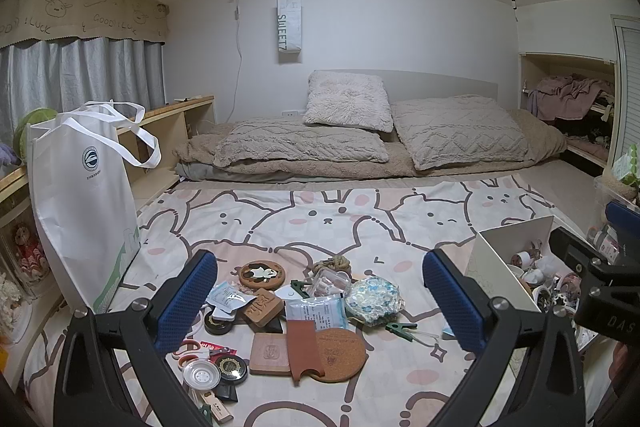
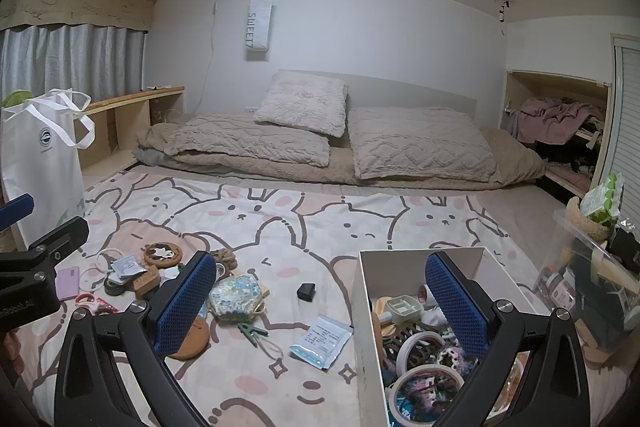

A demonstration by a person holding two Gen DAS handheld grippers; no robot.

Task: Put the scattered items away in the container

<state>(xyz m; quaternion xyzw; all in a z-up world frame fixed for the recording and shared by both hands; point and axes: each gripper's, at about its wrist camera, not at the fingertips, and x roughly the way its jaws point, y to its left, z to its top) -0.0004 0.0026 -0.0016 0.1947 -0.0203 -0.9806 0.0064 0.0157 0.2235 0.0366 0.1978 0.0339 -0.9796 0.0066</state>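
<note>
- White open-top box [image 2: 362, 307] (already crowded with tape rolls [image 2: 416, 343]) under right gripper [image 2: 324, 303], right pad over its interior.
- Scattered coasters [image 1: 262, 273], packets [image 1: 316, 313] and scissors [image 1: 192, 349] heaped on bunny sheet [image 1: 320, 215] ahead of left gripper [image 1: 320, 301].
- Both jaws spread wide, grasping nothing.
- White tote bag [image 1: 80, 195] upright at far left.

Bed under my tongs is covered by a rabbit-print sheet [image 1: 320, 219], with pillows [image 1: 348, 101] and a folded beige blanket [image 1: 288, 167] at the far end. Lying on the sheet: white box [image 2: 362, 307], white tote bag [image 1: 84, 203] standing at the left edge, cork coasters [image 1: 340, 355], floral pouch [image 1: 372, 295], green clip [image 2: 252, 331], foil sachet [image 2: 320, 341], small black block [image 2: 306, 291], scissors [image 1: 192, 349].
</note>
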